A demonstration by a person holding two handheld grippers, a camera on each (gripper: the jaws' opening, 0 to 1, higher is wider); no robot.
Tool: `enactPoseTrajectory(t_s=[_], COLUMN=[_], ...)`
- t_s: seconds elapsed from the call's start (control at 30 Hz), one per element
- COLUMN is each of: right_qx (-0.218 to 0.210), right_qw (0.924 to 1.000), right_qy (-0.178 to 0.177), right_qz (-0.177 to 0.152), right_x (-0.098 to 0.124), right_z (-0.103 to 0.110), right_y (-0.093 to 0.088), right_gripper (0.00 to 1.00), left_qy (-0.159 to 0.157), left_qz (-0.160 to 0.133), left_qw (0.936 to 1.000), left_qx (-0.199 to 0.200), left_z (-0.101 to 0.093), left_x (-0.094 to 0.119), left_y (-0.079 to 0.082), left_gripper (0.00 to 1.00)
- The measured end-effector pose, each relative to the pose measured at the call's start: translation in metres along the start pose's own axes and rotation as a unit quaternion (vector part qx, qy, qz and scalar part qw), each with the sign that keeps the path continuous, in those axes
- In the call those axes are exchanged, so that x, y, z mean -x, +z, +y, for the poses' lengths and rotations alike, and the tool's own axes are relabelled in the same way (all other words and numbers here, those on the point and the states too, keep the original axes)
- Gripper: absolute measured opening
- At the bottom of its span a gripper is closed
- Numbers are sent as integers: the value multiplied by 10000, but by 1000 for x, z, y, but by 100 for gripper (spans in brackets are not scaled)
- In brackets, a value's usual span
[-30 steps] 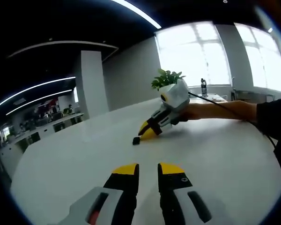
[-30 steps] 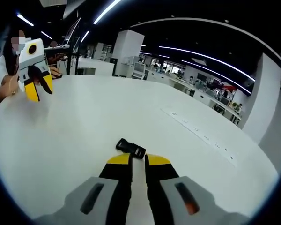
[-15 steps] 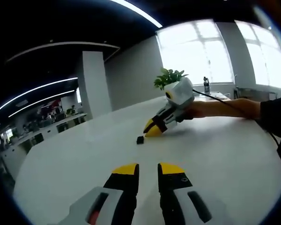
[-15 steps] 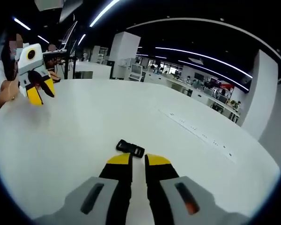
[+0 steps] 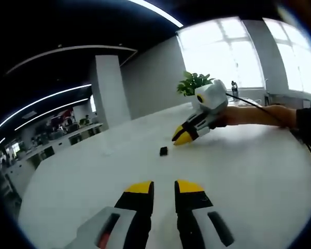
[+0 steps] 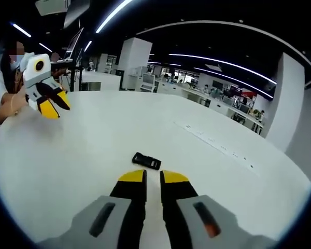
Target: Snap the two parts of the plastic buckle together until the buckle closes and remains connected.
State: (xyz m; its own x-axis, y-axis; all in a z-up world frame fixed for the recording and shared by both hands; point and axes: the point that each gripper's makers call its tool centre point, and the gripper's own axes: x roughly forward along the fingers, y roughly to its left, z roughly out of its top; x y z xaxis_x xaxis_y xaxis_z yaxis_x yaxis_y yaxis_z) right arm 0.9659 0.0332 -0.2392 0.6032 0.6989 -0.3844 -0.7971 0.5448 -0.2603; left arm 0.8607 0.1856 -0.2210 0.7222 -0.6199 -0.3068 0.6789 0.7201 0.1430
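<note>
On the white surface [image 6: 93,140], the buckle [image 6: 146,161] lies flat as one black piece, just beyond the right hand-held gripper [image 6: 153,178]; its long axis runs across that gripper's line, slanting slightly away to the left. Bare surface spreads wide on every side of the buckle, the edges well off. The left hand-held gripper [image 5: 164,186] hovers well apart from the buckle [image 5: 164,151], its jaws nearly together with a narrow gap, pinching nothing. The right gripper's jaws are likewise near-closed, empty, not touching the buckle.
</note>
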Motion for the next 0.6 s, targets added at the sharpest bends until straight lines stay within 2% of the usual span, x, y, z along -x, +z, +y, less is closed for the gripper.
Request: enactPoseTrajectory(t_s=[0.6], right_qx=[-42], right_qw=[10000], right_qy=[-84], right_qz=[-28], right_x=[23], right_z=[3], right_y=[-3], right_gripper=[10], left_qy=[252], left_qz=[-30], left_qw=[9995], left_qx=[-203], left_z=[3], left_x=[4], left_y=[12], left_gripper=[15])
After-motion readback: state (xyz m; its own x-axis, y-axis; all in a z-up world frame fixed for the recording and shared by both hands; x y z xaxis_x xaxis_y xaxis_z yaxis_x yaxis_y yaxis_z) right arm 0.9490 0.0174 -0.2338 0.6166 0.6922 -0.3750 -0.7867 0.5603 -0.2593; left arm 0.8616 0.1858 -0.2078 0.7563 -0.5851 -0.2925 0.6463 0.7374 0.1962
